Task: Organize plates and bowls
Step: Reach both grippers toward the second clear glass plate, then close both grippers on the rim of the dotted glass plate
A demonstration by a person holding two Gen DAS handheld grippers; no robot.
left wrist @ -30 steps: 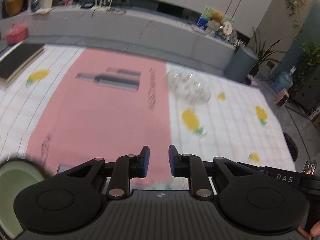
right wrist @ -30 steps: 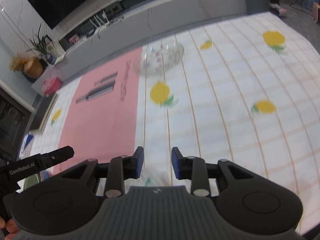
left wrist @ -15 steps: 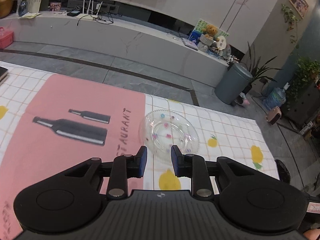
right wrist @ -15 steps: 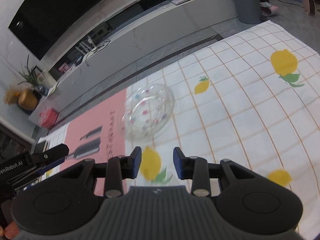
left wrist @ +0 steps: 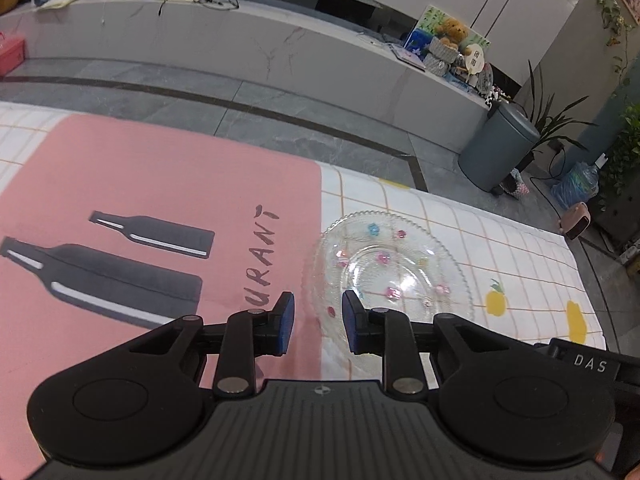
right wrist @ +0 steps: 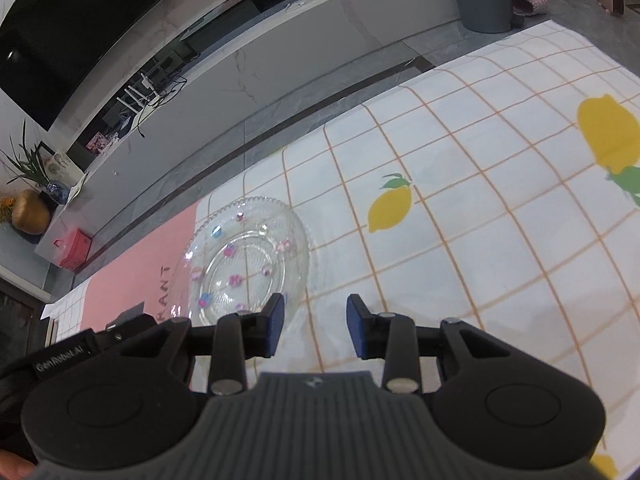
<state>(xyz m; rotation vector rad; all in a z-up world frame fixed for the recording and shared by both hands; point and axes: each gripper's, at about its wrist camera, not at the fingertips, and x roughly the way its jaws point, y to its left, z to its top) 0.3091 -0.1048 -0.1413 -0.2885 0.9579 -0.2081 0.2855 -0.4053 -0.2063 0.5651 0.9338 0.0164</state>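
Note:
A clear glass plate [left wrist: 390, 270] with small coloured flower marks lies on the lemon-print tablecloth, at the edge of a pink placemat [left wrist: 160, 208]. It also shows in the right wrist view [right wrist: 248, 258]. My left gripper [left wrist: 318, 326] is open and empty, its right finger over the plate's near left rim. My right gripper [right wrist: 315, 330] is open and empty, just right of the plate's near edge, its left finger at the rim.
The white checked tablecloth [right wrist: 480, 208] with lemons spreads to the right. The table's far edge runs close behind the plate, with grey floor beyond. A grey bin [left wrist: 500, 146] and a long low counter [left wrist: 280, 56] stand past the table. The other gripper's body [right wrist: 80, 350] sits at lower left.
Both grippers have moved forward toward the glass plate, which now lies right at their fingertips. The green bowl seen a second ago at the left has left the view.

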